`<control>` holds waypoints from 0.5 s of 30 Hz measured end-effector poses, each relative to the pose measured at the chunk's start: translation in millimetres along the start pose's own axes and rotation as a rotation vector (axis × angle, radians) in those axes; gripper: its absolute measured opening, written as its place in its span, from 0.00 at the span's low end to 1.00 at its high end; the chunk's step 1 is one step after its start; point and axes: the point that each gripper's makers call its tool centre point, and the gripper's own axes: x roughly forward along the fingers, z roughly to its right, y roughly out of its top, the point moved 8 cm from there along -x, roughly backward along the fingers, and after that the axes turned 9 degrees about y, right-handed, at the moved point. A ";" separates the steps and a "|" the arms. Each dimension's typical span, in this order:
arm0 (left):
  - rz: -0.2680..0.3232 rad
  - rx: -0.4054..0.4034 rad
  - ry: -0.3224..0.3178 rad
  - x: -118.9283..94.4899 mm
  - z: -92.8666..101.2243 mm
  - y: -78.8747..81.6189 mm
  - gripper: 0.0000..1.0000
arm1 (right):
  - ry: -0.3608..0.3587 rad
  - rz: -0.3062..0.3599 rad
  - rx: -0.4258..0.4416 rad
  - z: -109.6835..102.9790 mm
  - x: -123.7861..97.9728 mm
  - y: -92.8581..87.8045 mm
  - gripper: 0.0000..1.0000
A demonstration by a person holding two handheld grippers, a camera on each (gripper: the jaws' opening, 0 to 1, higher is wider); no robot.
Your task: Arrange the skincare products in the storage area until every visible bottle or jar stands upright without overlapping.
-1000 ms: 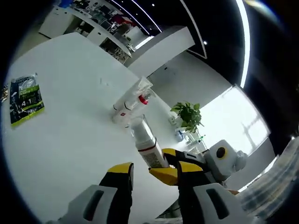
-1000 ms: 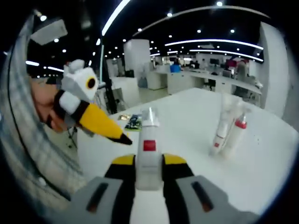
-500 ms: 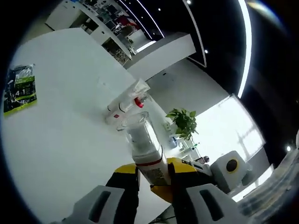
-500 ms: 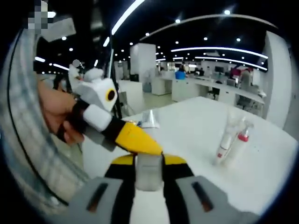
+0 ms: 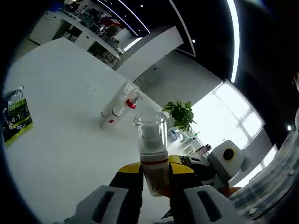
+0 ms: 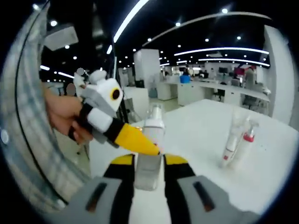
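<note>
White table (image 5: 60,140), bottle (image 5: 153,149) midair

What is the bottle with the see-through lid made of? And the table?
The bottle looks like smooth plastic: its clear cap shows the background through it, and the body below is whitish with a red band. The table looks like a white, matte surface, maybe laminate; I can't tell for sure.
</note>
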 end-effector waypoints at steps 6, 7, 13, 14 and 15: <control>-0.014 0.100 0.019 -5.5 -1.2 6.5 0.20 | 0.063 0.100 0.159 9.0 -9.0 -0.4 0.25; -0.012 0.121 0.024 -6.6 -1.6 8.2 0.19 | 0.080 0.119 0.178 9.7 -11.5 0.1 0.25; -0.057 0.225 0.017 -8.9 -1.9 6.3 0.19 | 0.119 0.203 0.245 15.8 -19.7 9.4 0.25; -0.063 0.240 0.008 -8.6 -1.2 5.8 0.19 | 0.125 0.205 0.248 15.7 -19.6 10.1 0.25; -0.071 0.258 -0.001 -8.4 0.4 4.7 0.19 | 0.137 0.211 0.250 15.4 -18.8 12.1 0.25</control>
